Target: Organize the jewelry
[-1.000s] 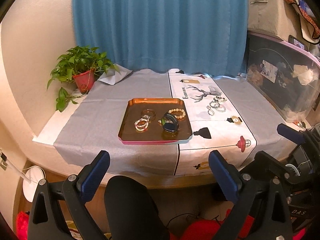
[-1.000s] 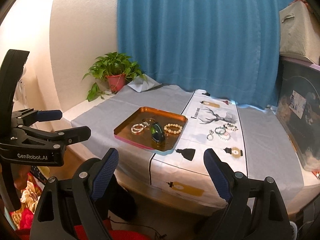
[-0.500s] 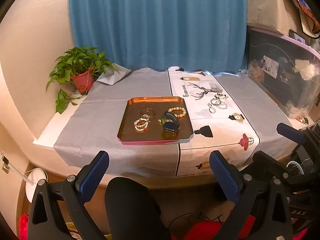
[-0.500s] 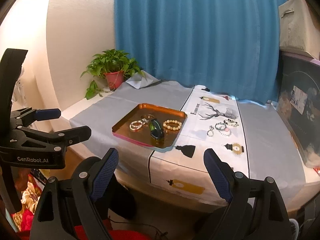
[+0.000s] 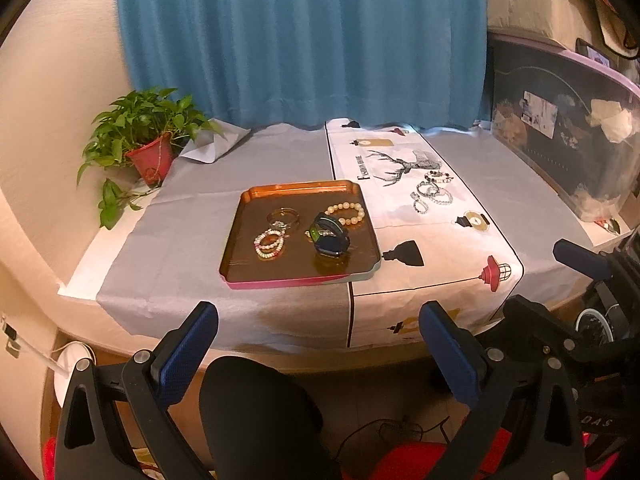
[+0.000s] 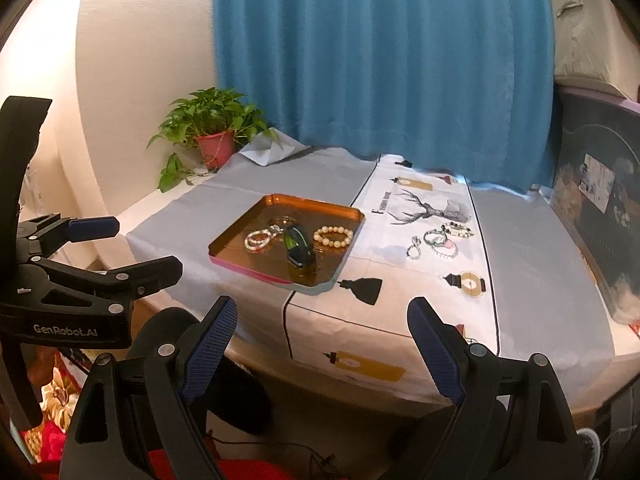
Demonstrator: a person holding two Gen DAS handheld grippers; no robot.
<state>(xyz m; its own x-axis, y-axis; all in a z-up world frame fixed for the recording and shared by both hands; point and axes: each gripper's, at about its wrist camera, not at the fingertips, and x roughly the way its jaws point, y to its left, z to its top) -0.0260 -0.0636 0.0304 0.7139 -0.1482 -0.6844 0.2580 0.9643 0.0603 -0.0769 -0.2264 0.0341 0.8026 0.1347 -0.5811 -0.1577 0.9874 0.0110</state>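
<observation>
An orange tray (image 5: pixel 240 216) (image 6: pixel 236 230) lies on the grey cloth and holds a cream bead bracelet (image 5: pixel 346 213) (image 6: pixel 334 237), a dark green bangle (image 5: pixel 330 236) (image 6: pixel 299 246), a pale bead bracelet (image 5: pixel 269 243) (image 6: pixel 258 239) and a thin clear ring (image 5: pixel 284 216). Several loose bracelets (image 5: pixel 432 196) (image 6: pixel 438 242) lie on the white printed runner to the tray's right. My left gripper (image 5: pixel 318 346) and right gripper (image 6: pixel 322 346) both hang open and empty in front of the table's near edge, well short of the tray.
A potted plant (image 5: pixel 146 148) (image 6: pixel 212 138) stands at the back left. A blue curtain (image 5: pixel 300 40) hangs behind the table. A dark storage bin (image 5: pixel 568 140) lines the right side. A black chair back (image 5: pixel 260 420) sits below the table edge.
Both grippers have crept a little forward and down toward the table, so the tray looks slightly nearer. The jaws stay wide and nothing on the table has moved.
</observation>
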